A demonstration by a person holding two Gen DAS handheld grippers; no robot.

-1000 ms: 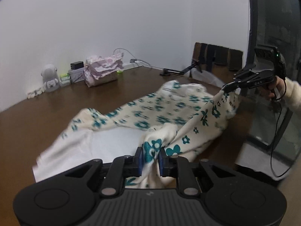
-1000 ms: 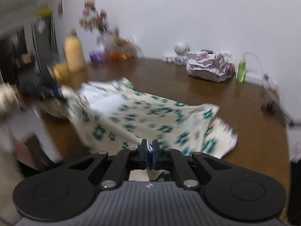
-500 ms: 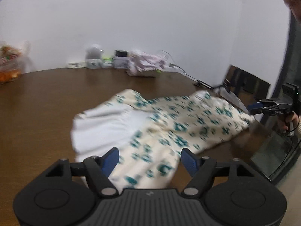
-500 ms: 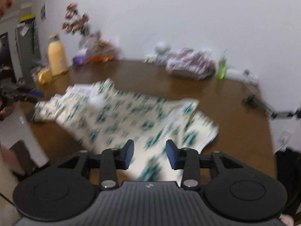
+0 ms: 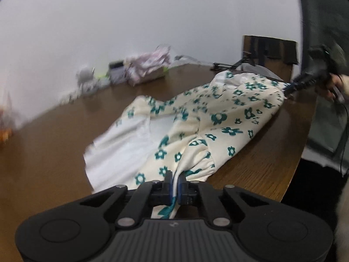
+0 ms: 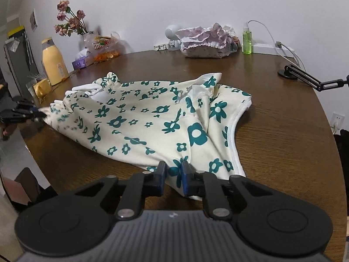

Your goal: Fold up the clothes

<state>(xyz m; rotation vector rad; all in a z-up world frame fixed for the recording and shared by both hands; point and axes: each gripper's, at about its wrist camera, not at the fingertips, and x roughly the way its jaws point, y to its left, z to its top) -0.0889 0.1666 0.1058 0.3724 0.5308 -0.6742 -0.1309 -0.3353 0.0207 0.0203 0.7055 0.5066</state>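
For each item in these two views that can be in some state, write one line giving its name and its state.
floral garment: spread out on the table, rumpled, white inside showing at one end.
left gripper: shut on the floral garment's edge.
right gripper: fingers either side of the garment's near edge, a gap between them; grip unclear.
green spray bottle: upright, cap on.
yellow bottle: upright, lid on.
flowers: standing, dried-looking.
wooden table: bearing the garment.

Both grippers, left gripper [image 5: 174, 182] and right gripper [image 6: 173, 175], again onto the floral garment [image 6: 152, 120] (open half a second ago).
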